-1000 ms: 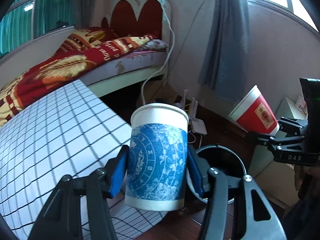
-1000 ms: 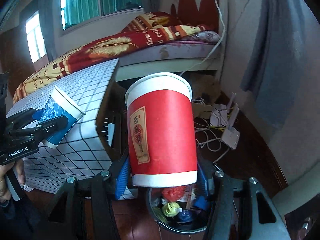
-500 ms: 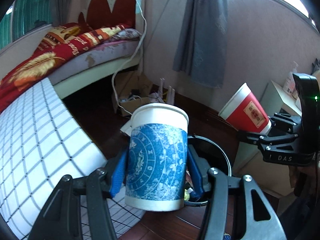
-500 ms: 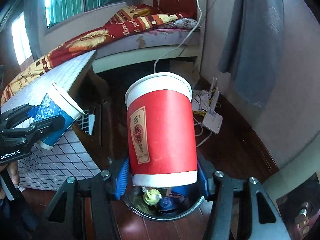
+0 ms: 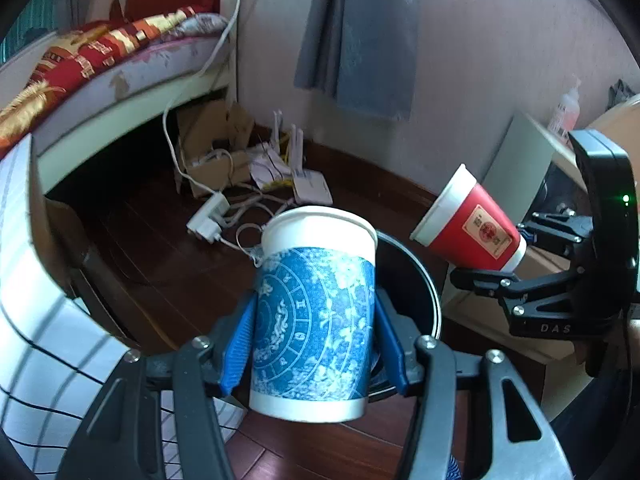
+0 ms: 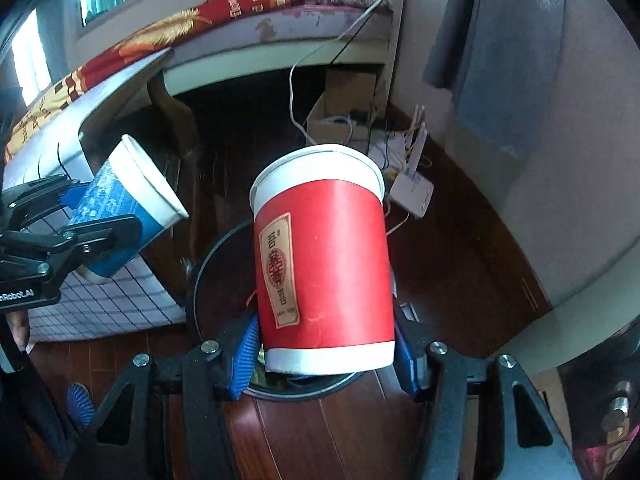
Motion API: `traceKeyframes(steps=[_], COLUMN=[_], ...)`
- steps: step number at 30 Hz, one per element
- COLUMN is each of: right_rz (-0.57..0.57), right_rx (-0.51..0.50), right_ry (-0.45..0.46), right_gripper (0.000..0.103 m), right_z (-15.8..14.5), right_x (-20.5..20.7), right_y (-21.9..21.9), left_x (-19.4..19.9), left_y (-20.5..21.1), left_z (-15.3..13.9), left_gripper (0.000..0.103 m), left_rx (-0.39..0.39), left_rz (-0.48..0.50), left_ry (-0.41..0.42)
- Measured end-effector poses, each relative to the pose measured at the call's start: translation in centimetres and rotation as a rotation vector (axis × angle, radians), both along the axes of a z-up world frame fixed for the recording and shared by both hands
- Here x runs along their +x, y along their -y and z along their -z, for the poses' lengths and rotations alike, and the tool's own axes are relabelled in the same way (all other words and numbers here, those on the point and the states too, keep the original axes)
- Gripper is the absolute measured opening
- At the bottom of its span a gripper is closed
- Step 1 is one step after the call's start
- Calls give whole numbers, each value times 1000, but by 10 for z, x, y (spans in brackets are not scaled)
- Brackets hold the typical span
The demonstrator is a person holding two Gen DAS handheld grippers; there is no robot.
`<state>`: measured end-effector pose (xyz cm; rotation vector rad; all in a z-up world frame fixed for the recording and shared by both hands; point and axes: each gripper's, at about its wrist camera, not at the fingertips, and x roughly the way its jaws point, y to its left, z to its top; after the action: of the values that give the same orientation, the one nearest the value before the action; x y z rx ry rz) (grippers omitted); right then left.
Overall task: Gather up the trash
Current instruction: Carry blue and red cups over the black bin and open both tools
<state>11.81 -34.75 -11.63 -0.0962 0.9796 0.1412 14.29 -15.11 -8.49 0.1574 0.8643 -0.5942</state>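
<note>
My left gripper is shut on a blue patterned paper cup, held over the near rim of a round black trash bin on the floor. My right gripper is shut on a red paper cup, held above the same trash bin. The red cup shows at the right of the left wrist view, tilted toward the bin. The blue cup shows at the left of the right wrist view. The cups hide most of the bin's inside.
A table with a white grid cloth stands left of the bin. A bed with a red blanket lies behind. A power strip, cables and a router litter the wooden floor by the wall. A grey curtain hangs beyond. A white cabinet stands right.
Both grippers have swung from the table toward the bin and tilted down. The bin now lies right under both cups, and the cups have come closer together.
</note>
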Motion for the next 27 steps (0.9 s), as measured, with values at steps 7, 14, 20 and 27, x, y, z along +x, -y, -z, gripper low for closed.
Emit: traceKeyframes(steps=[7, 14, 20, 27], right_rz=[-61, -124, -131, -48], right_rx=[-57, -88, -200, -142], right_ry=[-70, -140, -171, -181], right_gripper=[59, 60, 103, 103], right_z=[33, 58, 80, 80], right_x=[8, 16, 16, 20], right_y=[-9, -15, -14, 6], left_x=[11, 19, 27, 14], left_y=[20, 29, 12, -1], left_z=[27, 49, 62, 57], left_gripper=[58, 64, 103, 103], left_rx=[37, 43, 22, 80], left_rz=[30, 63, -44, -111], left_ry=[-83, -148, -182, -86])
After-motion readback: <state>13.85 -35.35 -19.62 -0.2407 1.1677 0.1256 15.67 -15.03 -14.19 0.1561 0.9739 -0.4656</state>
